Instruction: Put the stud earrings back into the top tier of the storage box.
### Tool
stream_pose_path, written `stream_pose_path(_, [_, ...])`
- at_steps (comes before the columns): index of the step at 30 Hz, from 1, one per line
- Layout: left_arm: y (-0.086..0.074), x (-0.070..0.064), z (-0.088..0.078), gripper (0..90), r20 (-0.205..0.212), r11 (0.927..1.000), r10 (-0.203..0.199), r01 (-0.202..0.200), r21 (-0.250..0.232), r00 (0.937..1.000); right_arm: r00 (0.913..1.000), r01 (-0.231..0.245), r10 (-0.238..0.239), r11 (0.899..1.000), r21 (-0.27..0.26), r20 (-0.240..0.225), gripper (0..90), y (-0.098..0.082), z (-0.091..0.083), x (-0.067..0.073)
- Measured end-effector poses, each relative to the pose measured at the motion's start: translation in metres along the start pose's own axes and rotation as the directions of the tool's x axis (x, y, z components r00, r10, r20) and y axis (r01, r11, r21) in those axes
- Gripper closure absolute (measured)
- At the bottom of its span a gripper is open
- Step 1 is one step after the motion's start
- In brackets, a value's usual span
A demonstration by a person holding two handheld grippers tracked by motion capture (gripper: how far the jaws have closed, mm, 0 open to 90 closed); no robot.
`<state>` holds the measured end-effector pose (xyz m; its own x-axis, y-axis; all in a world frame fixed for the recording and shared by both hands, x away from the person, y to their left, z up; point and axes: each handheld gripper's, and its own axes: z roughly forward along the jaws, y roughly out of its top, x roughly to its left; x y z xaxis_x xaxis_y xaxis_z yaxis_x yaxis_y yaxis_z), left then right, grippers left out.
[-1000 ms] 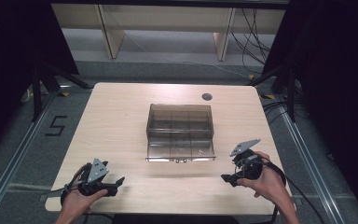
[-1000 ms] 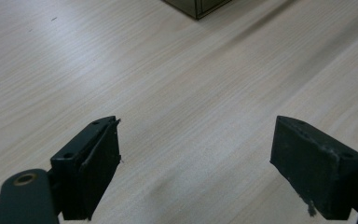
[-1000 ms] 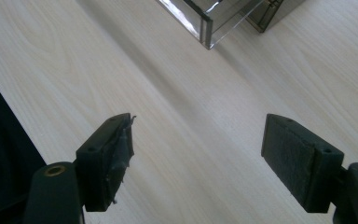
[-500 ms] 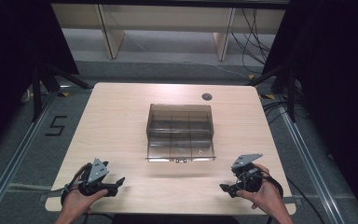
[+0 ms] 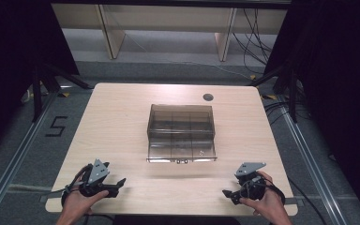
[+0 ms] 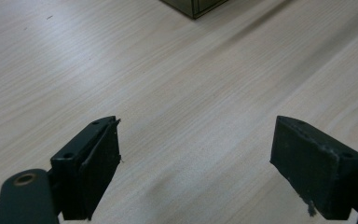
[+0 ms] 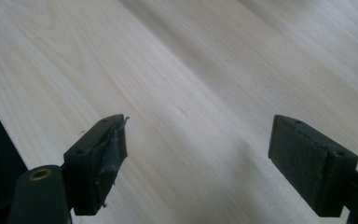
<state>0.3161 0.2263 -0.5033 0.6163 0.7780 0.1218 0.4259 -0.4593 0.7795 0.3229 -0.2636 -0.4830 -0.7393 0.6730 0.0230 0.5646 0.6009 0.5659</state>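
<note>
A smoky see-through plastic box [image 5: 180, 126] with inner compartments sits shut at the middle of the pale wooden table [image 5: 122, 117]. My left gripper [image 5: 117, 186] rests low at the near left corner, its tips pointing right, jaws open [image 6: 196, 163] over bare wood. A corner of the box [image 6: 196, 7] peeks in at the top of the left gripper view. My right gripper [image 5: 227, 194] is low at the near right corner and points left. Its jaws [image 7: 196, 158] have just been opening and stand wide, with nothing between them.
A round cable hole [image 5: 208, 97] lies in the table behind the box. Shelving legs and cables stand beyond the far edge. A "5" [image 5: 56, 126] is marked on the floor at left. The table's near edge [image 7: 0, 126] drops off at the left of the right gripper view.
My right hand has sunk and drawn back toward the near right edge of the table. The left hand and the box have stayed put.
</note>
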Motion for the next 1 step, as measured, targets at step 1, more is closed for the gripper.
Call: stream_pose_path(1, [0.0,-0.0001,0.0,15.1,0.0,1.0,0.001,-0.001,0.001,1.0,1.0,0.007,-0.007,1.0,-0.007,0.006,20.2,-0.001,0.0002,-0.0014])
